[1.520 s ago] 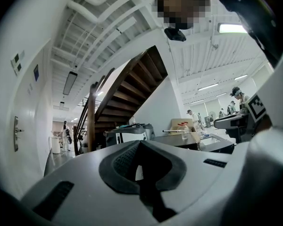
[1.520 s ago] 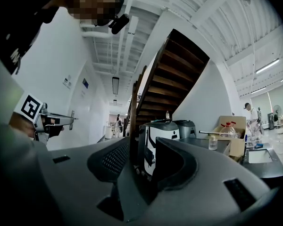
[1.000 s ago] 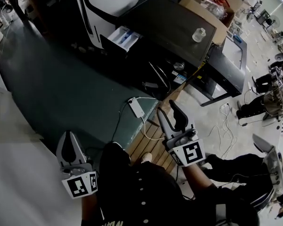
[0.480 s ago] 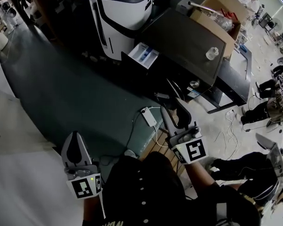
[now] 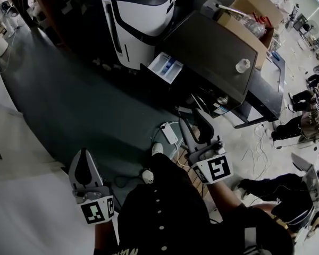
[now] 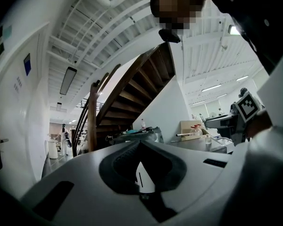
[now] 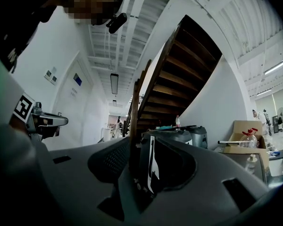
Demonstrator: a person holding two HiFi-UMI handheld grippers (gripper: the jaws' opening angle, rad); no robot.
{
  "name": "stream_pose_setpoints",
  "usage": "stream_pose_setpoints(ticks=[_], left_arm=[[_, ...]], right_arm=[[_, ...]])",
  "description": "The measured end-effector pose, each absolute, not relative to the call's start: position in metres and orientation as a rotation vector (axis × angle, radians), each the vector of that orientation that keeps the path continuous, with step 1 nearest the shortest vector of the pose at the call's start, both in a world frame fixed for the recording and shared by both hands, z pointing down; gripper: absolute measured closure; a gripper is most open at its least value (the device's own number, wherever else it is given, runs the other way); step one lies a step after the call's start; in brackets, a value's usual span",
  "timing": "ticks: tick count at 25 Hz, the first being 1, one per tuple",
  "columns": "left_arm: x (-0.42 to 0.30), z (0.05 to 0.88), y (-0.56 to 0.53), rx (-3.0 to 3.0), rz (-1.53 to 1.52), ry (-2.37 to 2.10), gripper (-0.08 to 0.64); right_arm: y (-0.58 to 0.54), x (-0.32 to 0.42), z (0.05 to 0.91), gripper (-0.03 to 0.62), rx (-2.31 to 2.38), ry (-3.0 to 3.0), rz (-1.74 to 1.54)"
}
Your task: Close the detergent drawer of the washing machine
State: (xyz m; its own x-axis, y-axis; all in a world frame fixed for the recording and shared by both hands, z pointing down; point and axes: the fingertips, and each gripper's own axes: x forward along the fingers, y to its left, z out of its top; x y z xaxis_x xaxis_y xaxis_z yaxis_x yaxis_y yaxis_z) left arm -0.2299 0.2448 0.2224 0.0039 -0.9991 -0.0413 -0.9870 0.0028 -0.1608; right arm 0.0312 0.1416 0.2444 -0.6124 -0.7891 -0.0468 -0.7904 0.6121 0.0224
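Left gripper: grey moulded shell with tapered jaws pressed together to a point, nothing between them.
Right gripper: same build, curved dark jaws standing apart, nothing between them.
Detergent drawer: white rectangular plastic tray with blue inserts. It is pulled out from the upper front corner of the washing machine, a dark, flat-topped box well ahead of both grippers.
Power strip: white, oblong, lying on the floor near the right gripper's tips.
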Motion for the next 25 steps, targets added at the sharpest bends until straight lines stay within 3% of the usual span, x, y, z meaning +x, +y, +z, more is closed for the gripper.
stream_pose_setpoints(ticks=[25], left_arm=[[-0.26, 0.197, 0.078, -2.013, -0.145, 2.185, 0.548]], right_arm=[[-0.044, -0.001, 0.216, 0.437, -1.283, 2.773, 0.043]])
